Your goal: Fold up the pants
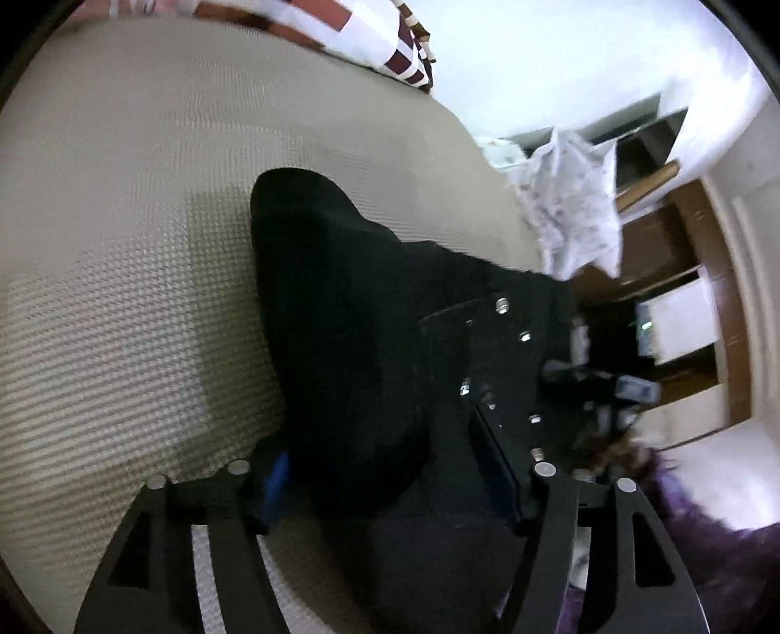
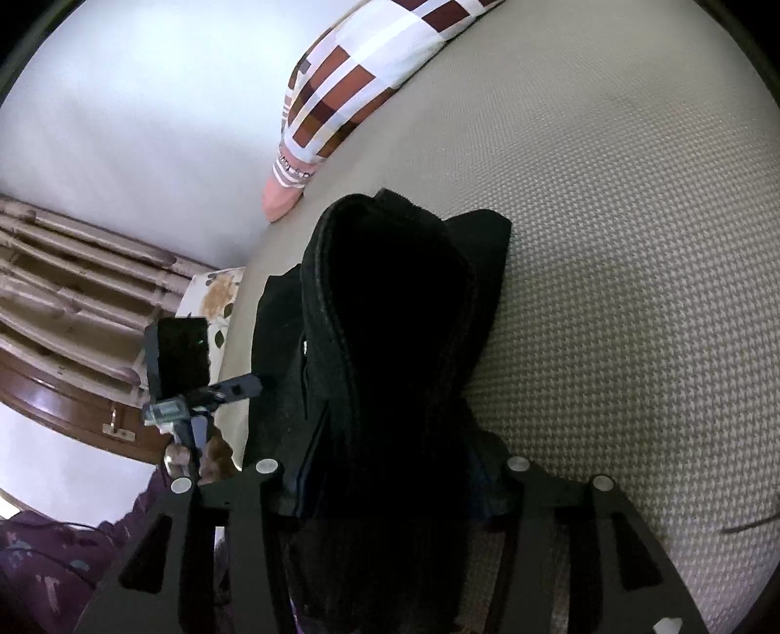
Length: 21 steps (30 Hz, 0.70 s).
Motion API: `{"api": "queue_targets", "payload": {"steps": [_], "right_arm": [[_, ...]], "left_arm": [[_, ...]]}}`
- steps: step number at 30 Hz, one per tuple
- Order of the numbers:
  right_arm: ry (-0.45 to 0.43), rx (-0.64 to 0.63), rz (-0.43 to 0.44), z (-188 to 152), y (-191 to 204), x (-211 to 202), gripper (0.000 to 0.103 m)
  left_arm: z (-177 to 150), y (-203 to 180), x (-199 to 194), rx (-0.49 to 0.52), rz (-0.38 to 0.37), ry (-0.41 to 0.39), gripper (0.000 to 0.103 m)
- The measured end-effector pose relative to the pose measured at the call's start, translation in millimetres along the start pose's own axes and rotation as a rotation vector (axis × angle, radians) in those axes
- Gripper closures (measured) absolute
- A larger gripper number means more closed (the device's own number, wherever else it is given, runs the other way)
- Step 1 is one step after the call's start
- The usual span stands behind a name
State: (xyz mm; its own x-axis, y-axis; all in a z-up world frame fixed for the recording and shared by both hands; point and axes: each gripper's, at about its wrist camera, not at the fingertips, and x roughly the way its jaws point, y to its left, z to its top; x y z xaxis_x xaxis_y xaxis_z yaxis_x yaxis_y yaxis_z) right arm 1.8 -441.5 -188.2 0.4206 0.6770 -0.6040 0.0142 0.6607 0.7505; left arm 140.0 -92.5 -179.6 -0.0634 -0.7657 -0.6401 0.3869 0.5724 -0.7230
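Note:
Black pants (image 1: 341,312) hang bunched over a beige textured bed surface (image 1: 122,244). My left gripper (image 1: 385,483) is shut on the pants; the cloth fills the gap between its fingers and drapes forward. In the right wrist view the same black pants (image 2: 390,331) rise as a thick folded bundle, and my right gripper (image 2: 390,487) is shut on them too. The left gripper's body (image 2: 185,370) shows to the left of the pants, beside the bed edge. The right gripper's black plate (image 1: 492,351) shows against the pants in the left wrist view.
A checked maroon-and-white pillow (image 2: 370,63) lies at the bed's far side, also in the left wrist view (image 1: 390,44). A white patterned cloth (image 1: 570,205) hangs by wooden shelves (image 1: 682,273). A wooden headboard rail (image 2: 73,273) and the operator's purple clothing (image 2: 44,561) are at left.

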Motion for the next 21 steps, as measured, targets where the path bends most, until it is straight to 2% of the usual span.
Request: {"api": "queue_targets", "payload": {"steps": [3,6,8,9,10,12,16,21], "right_arm": [[0.006,0.003,0.014,4,-1,4,0.056],[0.002,-0.013,0.009,4,3,7,0.055],[-0.009,-0.019,0.004,3,5,9,0.059],[-0.012,-0.015,0.009,3,5,10,0.063],[-0.016,-0.004,0.016,4,4,11,0.065],[-0.03,0.016,0.031,1,3,9,0.068],[-0.053,0.041,0.062,0,7,6,0.07],[-0.069,0.054,0.098,-2,20,5,0.072]], "left_arm": [[8,5,7,-0.037,-0.099,0.03,0.035],[6,-10,11,0.061,-0.058,0.029,0.035],[3,-13,10,0.084,-0.043,0.012,0.035],[1,-12,10,0.083,-0.03,0.003,0.041],[0,-13,9,0.082,-0.005,-0.007,0.054],[-1,-10,6,0.067,0.047,-0.03,0.07],[-8,-21,0,0.079,0.088,-0.064,0.075],[-15,-34,-19,0.084,0.102,-0.102,0.076]]}}
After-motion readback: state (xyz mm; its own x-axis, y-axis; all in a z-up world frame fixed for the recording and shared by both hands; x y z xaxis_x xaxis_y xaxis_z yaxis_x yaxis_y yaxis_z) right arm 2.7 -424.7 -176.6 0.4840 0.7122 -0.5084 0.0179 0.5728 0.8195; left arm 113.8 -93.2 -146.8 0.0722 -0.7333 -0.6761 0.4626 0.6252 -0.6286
